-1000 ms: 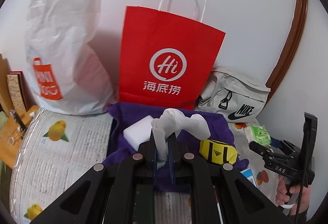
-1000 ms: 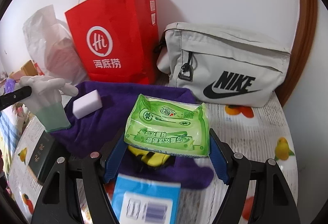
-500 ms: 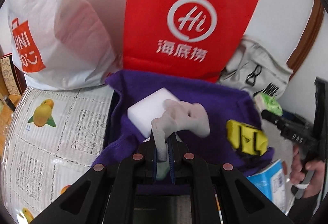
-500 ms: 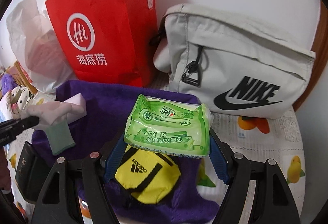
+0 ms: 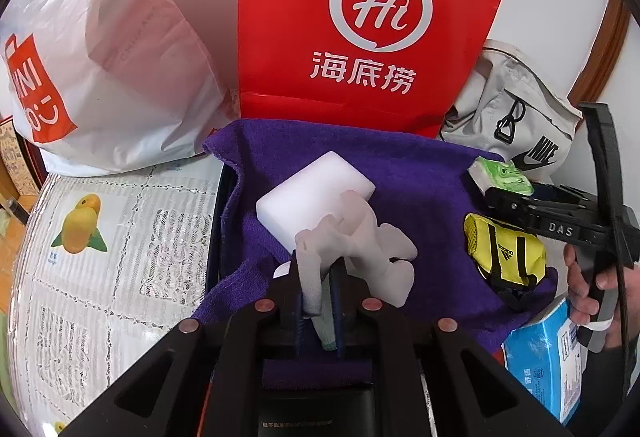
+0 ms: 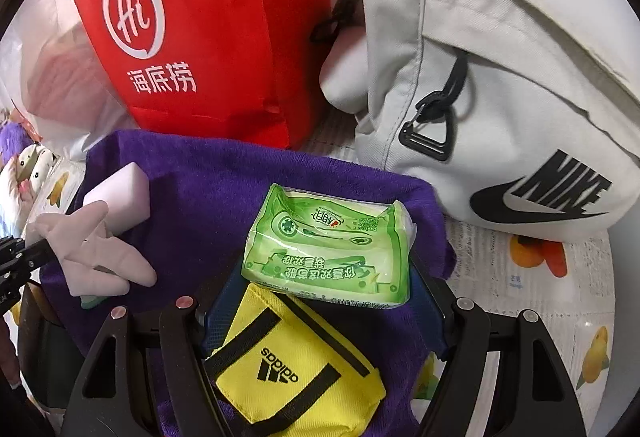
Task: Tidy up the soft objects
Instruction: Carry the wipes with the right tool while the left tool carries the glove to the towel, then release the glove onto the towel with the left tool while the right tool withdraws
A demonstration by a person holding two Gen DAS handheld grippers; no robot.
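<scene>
Placing step, both hands at once — each gripper is bringing a soft item down onto the purple towel point(image 5: 404, 173).

Left gripper point(image 5: 318, 269): the white glove point(image 5: 360, 245) sits by its cuff betw. the two fingers, its digits splayed just ahead of the tips and lying partly over the white sponge block point(image 5: 316, 189). The jaws have just been opening a little w/ the cuff still between them; the gap is narrow and the pads look to be only lightly on the fabric, so the release seems under way, not done.

Right gripper point(image 6: 326, 277): fingers stand wide, clamped on the two ends of the green tissue pack point(image 6: 328, 249). The pack hangs just over the yellow pouch point(image 6: 296, 365), which lies under and behind the tips on the towel.

Next, I'd judge — left: open fully, back off w/o snagging the cuff. Right: find bare towel ahead of the tips, clear of the pouch, lower, then let go.
</scene>
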